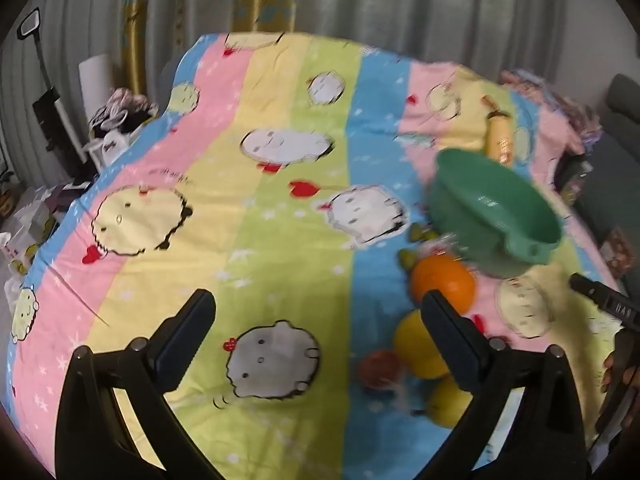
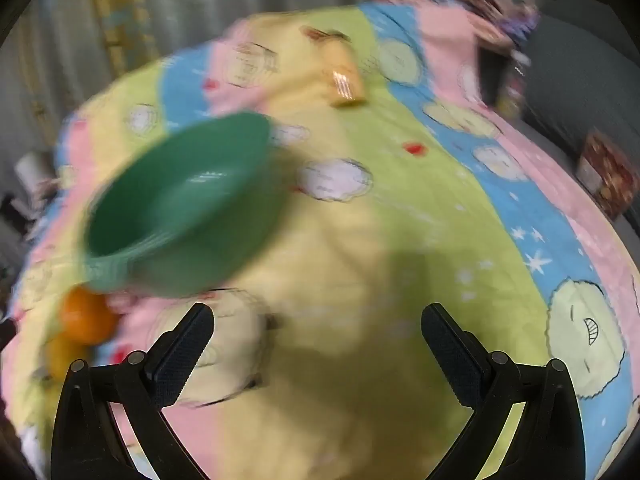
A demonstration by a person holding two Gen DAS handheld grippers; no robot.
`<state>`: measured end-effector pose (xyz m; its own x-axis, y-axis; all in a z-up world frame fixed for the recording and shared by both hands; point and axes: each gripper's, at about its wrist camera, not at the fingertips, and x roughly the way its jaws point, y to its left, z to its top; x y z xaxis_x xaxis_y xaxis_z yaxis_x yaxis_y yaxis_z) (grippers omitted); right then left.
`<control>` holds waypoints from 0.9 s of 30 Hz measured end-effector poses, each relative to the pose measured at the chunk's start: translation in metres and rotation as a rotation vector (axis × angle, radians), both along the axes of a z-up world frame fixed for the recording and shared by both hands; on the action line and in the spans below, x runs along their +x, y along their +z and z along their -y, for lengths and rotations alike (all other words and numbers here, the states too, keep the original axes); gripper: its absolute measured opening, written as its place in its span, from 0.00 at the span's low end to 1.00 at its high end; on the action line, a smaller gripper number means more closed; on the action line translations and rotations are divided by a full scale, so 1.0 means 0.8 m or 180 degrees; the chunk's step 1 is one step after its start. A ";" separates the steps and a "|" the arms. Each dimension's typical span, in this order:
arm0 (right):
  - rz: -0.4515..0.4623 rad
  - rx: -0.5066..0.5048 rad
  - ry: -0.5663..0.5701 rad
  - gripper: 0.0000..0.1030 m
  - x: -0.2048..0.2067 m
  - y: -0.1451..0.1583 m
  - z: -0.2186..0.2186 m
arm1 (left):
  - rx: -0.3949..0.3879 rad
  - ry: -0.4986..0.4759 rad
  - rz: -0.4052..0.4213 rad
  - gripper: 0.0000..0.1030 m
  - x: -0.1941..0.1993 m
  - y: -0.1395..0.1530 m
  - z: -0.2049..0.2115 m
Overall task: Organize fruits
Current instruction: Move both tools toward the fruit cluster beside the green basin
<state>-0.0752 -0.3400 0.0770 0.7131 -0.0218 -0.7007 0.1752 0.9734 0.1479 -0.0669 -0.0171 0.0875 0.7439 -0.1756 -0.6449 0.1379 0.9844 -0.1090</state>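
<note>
A green plastic bowl (image 1: 496, 210) sits empty on the striped cartoon cloth at the right; it also shows in the right wrist view (image 2: 184, 208), blurred. Next to it lie an orange (image 1: 442, 282), two yellow fruits (image 1: 414, 346) (image 1: 448, 402), a small reddish fruit (image 1: 378, 366) and small green fruits (image 1: 408, 258). The orange (image 2: 86, 318) and a yellow fruit (image 2: 58, 354) show at the left of the right wrist view. My left gripper (image 1: 316, 316) is open and empty, left of the fruits. My right gripper (image 2: 316, 328) is open and empty, over bare cloth right of the bowl.
A yellow bottle-like object (image 1: 498, 136) lies behind the bowl, also in the right wrist view (image 2: 342, 76). Grey curtains (image 1: 400, 0) hang behind the table. Clutter (image 1: 116, 116) stands off the left edge, boxes (image 2: 608, 176) off the right edge.
</note>
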 end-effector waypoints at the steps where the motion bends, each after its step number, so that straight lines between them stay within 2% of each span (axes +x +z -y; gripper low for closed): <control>1: 0.0083 -0.0015 0.0168 1.00 -0.009 0.013 -0.021 | -0.0005 -0.0029 0.0016 1.00 -0.001 0.005 0.002; 6: 0.0323 -0.0161 0.0617 1.00 -0.041 0.053 -0.092 | -0.0069 -0.0102 0.0087 1.00 -0.019 0.024 0.009; 9: 0.0383 -0.0239 0.0752 1.00 -0.057 0.062 -0.115 | -0.0085 -0.0088 0.0127 1.00 -0.028 0.032 0.009; 14: 0.0316 -0.0352 0.0953 1.00 -0.060 0.059 -0.140 | -0.0133 -0.0137 0.0050 1.00 -0.034 0.034 0.007; 19: 0.0307 -0.0370 0.1067 1.00 -0.062 0.058 -0.149 | -0.0009 -0.0083 0.0019 1.00 -0.033 0.037 0.009; 24: 0.0247 -0.0646 0.1171 1.00 -0.050 0.056 -0.165 | 0.0121 -0.0006 -0.0028 1.00 -0.027 0.036 0.013; 27: 0.0299 -0.0610 0.1285 1.00 -0.045 0.057 -0.169 | 0.0229 0.0053 0.0013 1.00 -0.024 0.035 0.017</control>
